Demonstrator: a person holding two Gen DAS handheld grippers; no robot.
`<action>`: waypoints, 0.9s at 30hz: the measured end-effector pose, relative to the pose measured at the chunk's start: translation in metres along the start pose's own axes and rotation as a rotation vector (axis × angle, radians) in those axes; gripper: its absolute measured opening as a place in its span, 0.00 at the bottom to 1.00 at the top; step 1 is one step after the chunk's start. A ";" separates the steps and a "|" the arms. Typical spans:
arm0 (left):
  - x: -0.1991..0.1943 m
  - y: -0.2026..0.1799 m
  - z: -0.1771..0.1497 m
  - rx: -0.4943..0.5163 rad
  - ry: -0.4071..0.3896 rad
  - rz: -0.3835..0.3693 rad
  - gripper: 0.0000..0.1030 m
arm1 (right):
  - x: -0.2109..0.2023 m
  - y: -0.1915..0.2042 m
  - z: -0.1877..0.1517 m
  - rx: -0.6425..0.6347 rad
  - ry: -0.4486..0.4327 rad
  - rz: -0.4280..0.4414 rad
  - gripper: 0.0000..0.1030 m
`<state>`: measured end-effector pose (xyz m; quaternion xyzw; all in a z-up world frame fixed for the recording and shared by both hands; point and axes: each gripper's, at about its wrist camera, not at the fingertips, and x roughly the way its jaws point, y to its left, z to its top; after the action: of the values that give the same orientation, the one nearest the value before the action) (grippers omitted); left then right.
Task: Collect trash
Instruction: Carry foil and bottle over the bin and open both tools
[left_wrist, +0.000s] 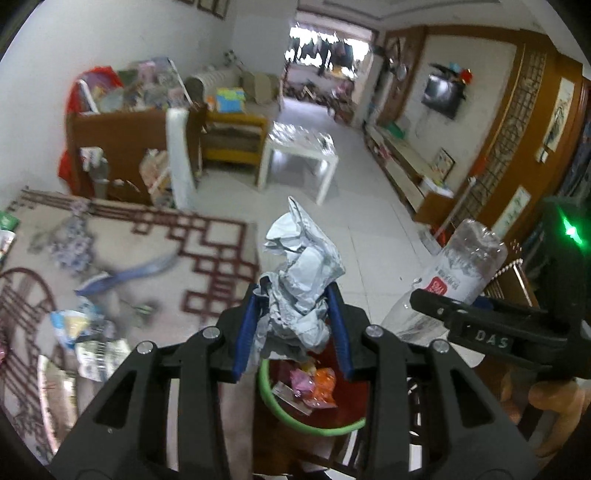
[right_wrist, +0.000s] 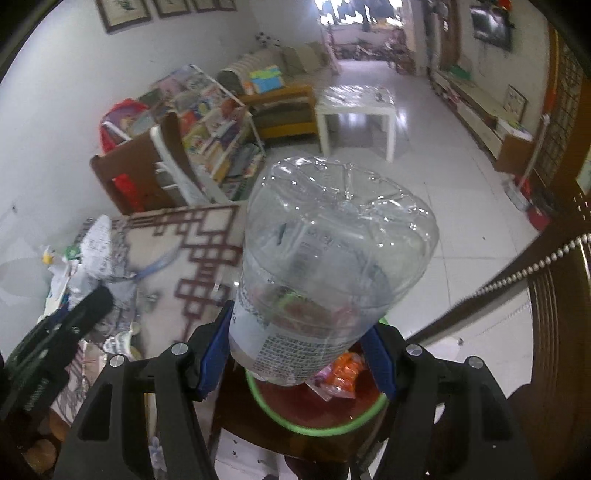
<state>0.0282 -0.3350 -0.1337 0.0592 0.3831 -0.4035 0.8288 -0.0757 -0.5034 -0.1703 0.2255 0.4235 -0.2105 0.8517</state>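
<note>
Left jaws (left_wrist: 295, 291) grasp one crumpled grey wrapper (left_wrist: 303, 266); right jaws (right_wrist: 299, 339) grasp one clear bottle (right_wrist: 325, 266); at 6 o'clock, one green-rimmed bin (right_wrist: 332, 430), perhaps two wrappers inside.

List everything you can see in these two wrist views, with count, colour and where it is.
crumpled paper: one, pale grey, between the left gripper's pads
plastic bottle: one, clear, white and red label, in the right gripper
trash bin: one, green rim, below both grippers, with orange and pink wrappers inside
rug: one, beige with dark red pattern, on the floor, litter on it
side table: one, white, on the tiles
bookshelf: one, white, by the wall
left gripper: black, blue pads, shut on paper
right gripper: black, blue pads, shut on bottle
</note>
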 end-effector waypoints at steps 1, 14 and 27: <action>0.006 -0.002 -0.001 0.005 0.011 -0.004 0.35 | 0.001 -0.002 0.000 0.005 0.005 -0.006 0.61; 0.043 -0.017 -0.003 0.029 0.099 -0.020 0.42 | 0.026 -0.022 0.001 0.054 0.083 -0.060 0.63; -0.021 -0.016 0.021 0.081 -0.062 0.090 0.79 | 0.025 -0.025 0.001 0.071 0.087 -0.061 0.70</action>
<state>0.0214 -0.3408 -0.1016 0.0975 0.3376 -0.3825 0.8545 -0.0753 -0.5281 -0.1952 0.2513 0.4590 -0.2414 0.8173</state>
